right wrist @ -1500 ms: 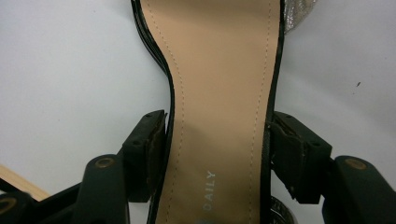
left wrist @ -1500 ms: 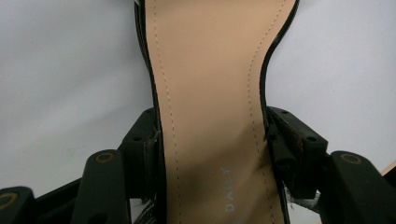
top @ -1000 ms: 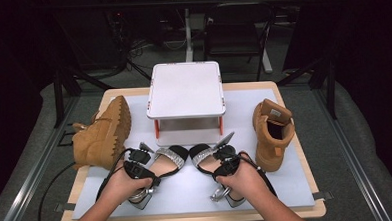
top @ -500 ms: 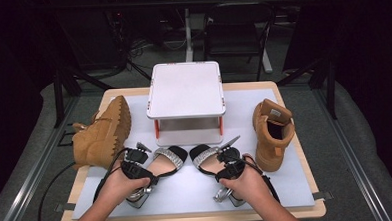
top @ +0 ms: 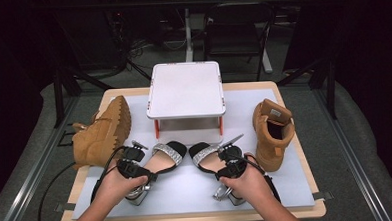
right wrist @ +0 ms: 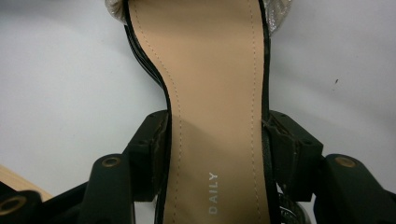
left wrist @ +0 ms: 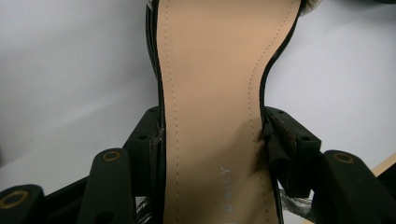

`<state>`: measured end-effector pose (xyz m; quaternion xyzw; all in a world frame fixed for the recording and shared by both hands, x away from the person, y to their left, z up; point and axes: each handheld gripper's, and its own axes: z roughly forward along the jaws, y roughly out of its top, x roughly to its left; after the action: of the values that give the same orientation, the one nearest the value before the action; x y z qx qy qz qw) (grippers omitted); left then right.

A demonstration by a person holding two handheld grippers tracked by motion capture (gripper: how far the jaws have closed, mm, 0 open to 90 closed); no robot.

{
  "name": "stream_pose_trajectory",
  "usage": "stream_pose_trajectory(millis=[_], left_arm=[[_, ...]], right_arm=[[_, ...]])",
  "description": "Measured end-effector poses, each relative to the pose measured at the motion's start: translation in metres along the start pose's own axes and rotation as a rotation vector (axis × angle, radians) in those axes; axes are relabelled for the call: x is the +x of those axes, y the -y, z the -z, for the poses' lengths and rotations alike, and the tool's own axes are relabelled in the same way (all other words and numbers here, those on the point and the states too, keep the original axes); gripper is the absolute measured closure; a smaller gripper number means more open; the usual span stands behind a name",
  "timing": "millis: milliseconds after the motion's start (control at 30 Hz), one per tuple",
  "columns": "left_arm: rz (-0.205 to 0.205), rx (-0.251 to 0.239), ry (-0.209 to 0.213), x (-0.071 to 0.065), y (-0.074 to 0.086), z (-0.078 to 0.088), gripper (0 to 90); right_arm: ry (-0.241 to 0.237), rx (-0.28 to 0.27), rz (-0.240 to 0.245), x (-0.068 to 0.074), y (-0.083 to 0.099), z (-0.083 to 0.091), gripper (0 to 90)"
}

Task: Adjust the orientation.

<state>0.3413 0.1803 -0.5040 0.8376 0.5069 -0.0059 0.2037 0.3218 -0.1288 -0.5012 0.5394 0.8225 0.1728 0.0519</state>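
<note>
Grasp step: left tool clamps left sandal, right tool clamps right sandal, lower centre. Next: lift both together, probably.

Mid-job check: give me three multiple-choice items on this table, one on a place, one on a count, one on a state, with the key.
1. Where does the white stand sit?
A. at the far middle of the table
B. at the near left corner
C. on the floor

2. How many tan boots are on the table?
A. one
B. two
C. four

3. What is the left claw doing?
A. hanging open in the air
B. closed on the left sandal
C. gripping a boot

Key: A, the stand lies beyond both sandals; B, a left boot on its side and a right boot upright; B, the left gripper view shows the pads pressing both edges of the insole.
</note>
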Motion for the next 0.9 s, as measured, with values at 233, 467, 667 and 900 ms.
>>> stream_pose_trajectory(millis=[233, 467, 667, 900], left_arm=[[0.038, -0.026, -0.009, 0.006, -0.009, 0.0, 44.4], [0.063, -0.04, -0.002, 0.01, -0.023, -0.001, 44.4], [0.074, -0.045, -0.017, 0.008, -0.035, -0.007, 44.4], [0.103, -0.055, -0.026, 0.01, -0.046, -0.013, 44.4]], right_arm=[[0.013, -0.016, -0.012, 0.001, -0.009, 0.003, 42.5], [0.033, -0.029, -0.029, 0.0, -0.023, 0.001, 42.5], [0.048, -0.038, -0.048, -0.002, -0.034, -0.005, 42.5], [0.057, -0.054, -0.089, -0.006, -0.046, -0.011, 42.6]])
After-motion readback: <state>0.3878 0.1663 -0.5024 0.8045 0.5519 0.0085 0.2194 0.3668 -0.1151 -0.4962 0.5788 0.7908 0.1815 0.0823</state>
